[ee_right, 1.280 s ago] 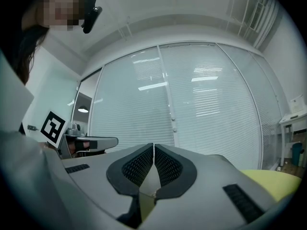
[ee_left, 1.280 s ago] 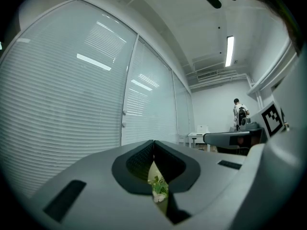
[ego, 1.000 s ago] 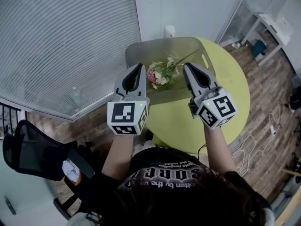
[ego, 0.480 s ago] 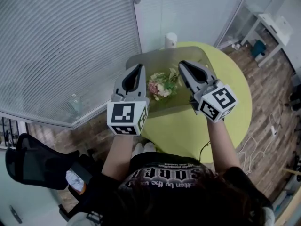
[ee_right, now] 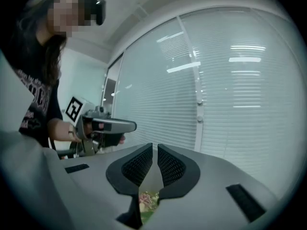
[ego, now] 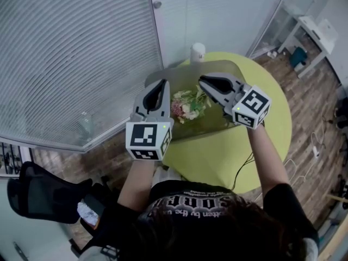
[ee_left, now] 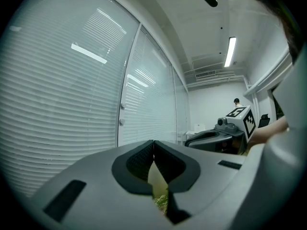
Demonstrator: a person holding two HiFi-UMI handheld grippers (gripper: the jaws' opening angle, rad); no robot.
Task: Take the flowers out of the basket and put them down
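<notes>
Two grippers over one round yellow-green table [ego: 274, 110]. One grey basket [ego: 179, 76] on table, far side. One bunch of flowers [ego: 187, 103], pink and cream blooms with green leaves, lying inside basket. Left gripper [ego: 162, 82] just left of bunch, jaws closed tip to tip, nothing held. Right gripper [ego: 203, 80] just right of bunch, jaws closed with hairline gap, nothing held. Bunch lies between both grippers; contact cannot be told. One white cylinder [ego: 198, 50] beyond basket. One black chair [ego: 38, 192] lower left.
</notes>
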